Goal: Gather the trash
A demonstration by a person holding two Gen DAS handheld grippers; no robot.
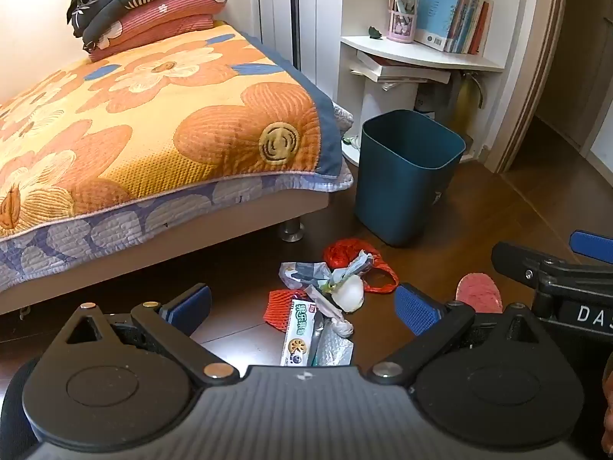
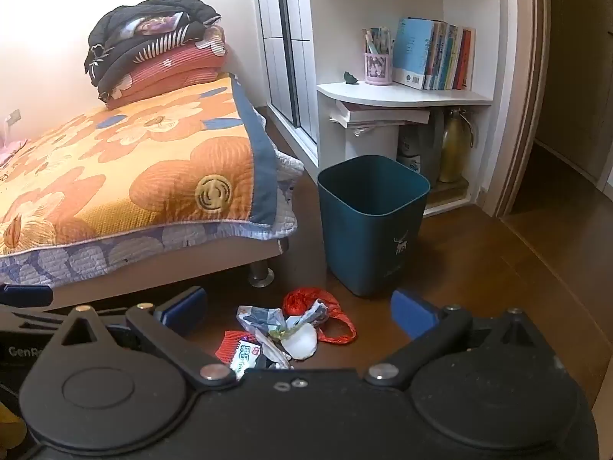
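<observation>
A pile of trash [image 1: 325,299] lies on the wood floor: a red net bag [image 1: 352,255], crumpled wrappers, a white foam cup [image 1: 350,293], a biscuit packet [image 1: 299,329] and an orange mesh piece [image 1: 281,306]. The pile also shows in the right wrist view [image 2: 287,329]. A dark teal bin [image 1: 406,176] stands open beyond it, also in the right wrist view [image 2: 371,222]. My left gripper [image 1: 302,306] is open and empty, above the pile. My right gripper [image 2: 299,308] is open and empty, above the pile; it shows in the left wrist view at the right edge [image 1: 555,268].
A bed with an orange flowered cover [image 1: 153,122] and a metal leg [image 1: 292,230] stands left of the pile. A white shelf unit [image 1: 421,53] with books and a gold flask [image 2: 454,149] stands behind the bin. A pink slipper [image 1: 479,291] lies at the right.
</observation>
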